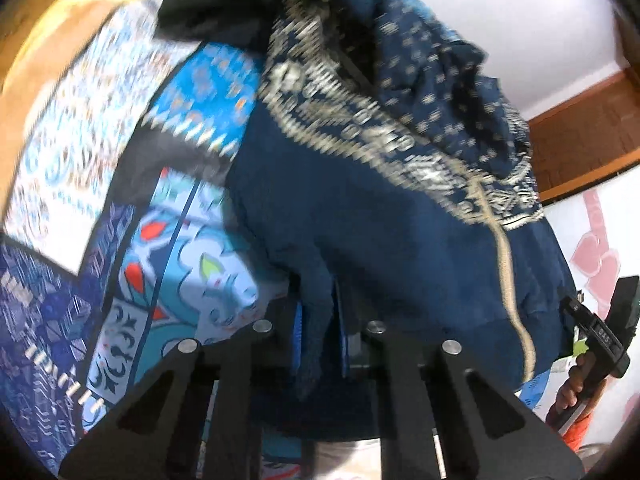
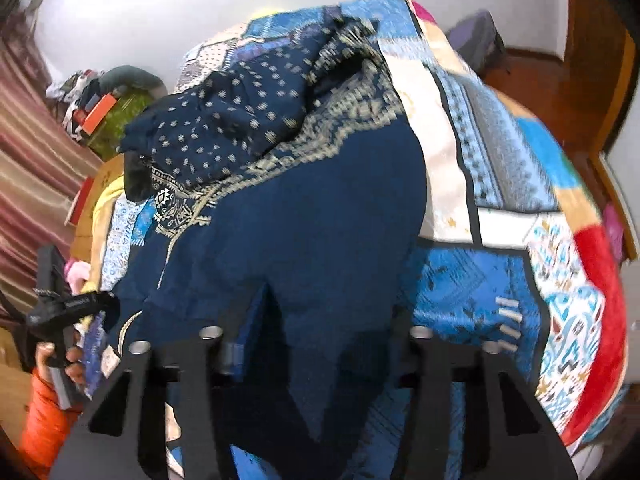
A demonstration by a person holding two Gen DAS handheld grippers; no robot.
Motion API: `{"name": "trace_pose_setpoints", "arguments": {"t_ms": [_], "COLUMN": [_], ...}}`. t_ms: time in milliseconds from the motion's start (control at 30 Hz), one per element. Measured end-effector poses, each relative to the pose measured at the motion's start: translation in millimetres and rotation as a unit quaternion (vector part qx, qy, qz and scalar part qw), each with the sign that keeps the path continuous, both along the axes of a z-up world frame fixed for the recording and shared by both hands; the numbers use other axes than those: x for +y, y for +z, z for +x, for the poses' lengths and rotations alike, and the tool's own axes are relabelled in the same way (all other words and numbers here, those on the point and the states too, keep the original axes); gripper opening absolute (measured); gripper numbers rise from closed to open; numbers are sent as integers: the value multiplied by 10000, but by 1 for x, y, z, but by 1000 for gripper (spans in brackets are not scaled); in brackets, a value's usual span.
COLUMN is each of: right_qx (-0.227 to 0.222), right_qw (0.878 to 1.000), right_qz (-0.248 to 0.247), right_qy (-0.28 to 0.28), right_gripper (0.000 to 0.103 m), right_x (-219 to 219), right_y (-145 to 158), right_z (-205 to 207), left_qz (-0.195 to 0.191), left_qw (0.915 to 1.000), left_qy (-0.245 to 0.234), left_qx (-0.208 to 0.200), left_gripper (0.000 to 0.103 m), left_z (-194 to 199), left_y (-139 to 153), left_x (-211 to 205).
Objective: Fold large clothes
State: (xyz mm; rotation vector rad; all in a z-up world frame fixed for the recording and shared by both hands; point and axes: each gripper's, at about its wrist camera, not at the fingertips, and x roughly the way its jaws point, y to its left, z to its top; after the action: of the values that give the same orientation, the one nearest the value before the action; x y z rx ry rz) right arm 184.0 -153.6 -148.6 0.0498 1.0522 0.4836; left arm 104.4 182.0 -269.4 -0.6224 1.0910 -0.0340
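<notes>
The soft, limp navy-blue tunic with cream embroidered trim [image 1: 360,208] sprawls over the patchwork blue bedspread [image 1: 188,240] ahead of both tools, its hem pinched in the left gripper [image 1: 320,336] and the right gripper [image 2: 316,344], looking light and best held by corners.

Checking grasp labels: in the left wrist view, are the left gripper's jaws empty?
No: a fold of the navy blue embroidered garment sits pinched in the left gripper.

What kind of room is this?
Most likely a bedroom: a patchwork bedspread covers what looks like a bed, with a dark blue garment laid on it and a striped curtain beside it.
</notes>
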Motion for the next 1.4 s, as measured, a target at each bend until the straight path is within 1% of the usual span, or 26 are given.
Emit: {"name": "trace_pose_setpoints", "arguments": {"t_ms": [33, 67, 133, 167, 267, 367, 467, 567, 633, 667, 733, 767, 800, 867, 933, 1033, 1100, 1200, 1267, 1300, 1367, 1400], "right_qx": [-87, -100, -138, -196, -432, -657, -956, -1260, -1366, -1375, -1339, -1253, -1163, -945, -697, -424, -302, -215, -147, -113, -138, -236], "right_qw": [10000, 9999, 9994, 9992, 9977, 9956, 9929, 9893, 9881, 9878, 9880, 9887, 9894, 9913, 9936, 9963, 9970, 9976, 9988, 9992, 9994, 9989], "right_qz": [-5, 67, 287, 318, 497, 631, 670, 725, 709, 715, 692, 697, 706, 687, 582, 358, 353, 404, 247, 143, -147, -320], "right_qy": [25, 67, 122, 146, 180, 210, 207, 101, -69, -159, -333, -436, -499, -599, -676, -661, -626, -517, -397, -343, -278, -247], "right_gripper": [16, 13, 12, 11, 10, 9, 9, 9, 9, 9, 9, 9, 9, 9, 9, 9, 9, 13, 16, 18, 23, 30], "right_x": [1, 2, 3, 5, 11, 19, 28, 34, 39, 39, 42, 44, 46, 48, 51, 51, 47, 43, 47, 49, 53, 55], "right_y": [4, 8, 17, 21, 40, 59, 78, 94, 96, 95, 88, 80, 72, 55, 32, 7, -2, -2, 2, 4, 9, 14], "right_z": [1, 4, 11, 13, 23, 41, 64, 94, 122, 135, 162, 179, 192, 215, 235, 250, 255, 256, 255, 254, 249, 243], "left_qz": [38, 60, 104, 116, 7, -161, -193, -14, 390, 579, 599, 628, 790, 1094, 1294, 1633, 1759, 1790, 1786, 1746, 1645, 1607], "left_qw": [9999, 9997, 9986, 9979, 9944, 9895, 9831, 9756, 9685, 9661, 9644, 9642, 9640, 9666, 9709, 9732, 9746, 9766, 9785, 9794, 9809, 9813], "left_qy": [-38, -72, -124, -133, -109, -24, 103, 349, 691, 843, 972, 1021, 1109, 1093, 977, 843, 746, 647, 567, 549, 530, 520], "left_qx": [-102, -213, -501, -623, -1054, -1433, -1819, -2170, -2359, -2372, -2384, -2365, -2283, -2043, -1761, -1380, -1172, -998, -860, -849, -893, -926], "left_gripper": [12, 12, 12, 12, 11, 11, 11, 11, 11, 11, 11, 11, 11, 11, 11, 12, 12, 16, 23, 25, 39, 43], "left_z": [2, 5, 11, 13, 22, 36, 56, 75, 94, 107, 130, 142, 160, 189, 215, 243, 254, 258, 257, 255, 251, 248], "left_y": [8, 16, 38, 47, 78, 107, 136, 160, 174, 177, 174, 170, 163, 147, 125, 95, 77, 66, 67, 70, 78, 83], "left_x": [-2, -2, -3, -2, 5, 17, 32, 45, 54, 58, 66, 69, 71, 72, 72, 72, 73, 71, 70, 69, 67, 66]}}
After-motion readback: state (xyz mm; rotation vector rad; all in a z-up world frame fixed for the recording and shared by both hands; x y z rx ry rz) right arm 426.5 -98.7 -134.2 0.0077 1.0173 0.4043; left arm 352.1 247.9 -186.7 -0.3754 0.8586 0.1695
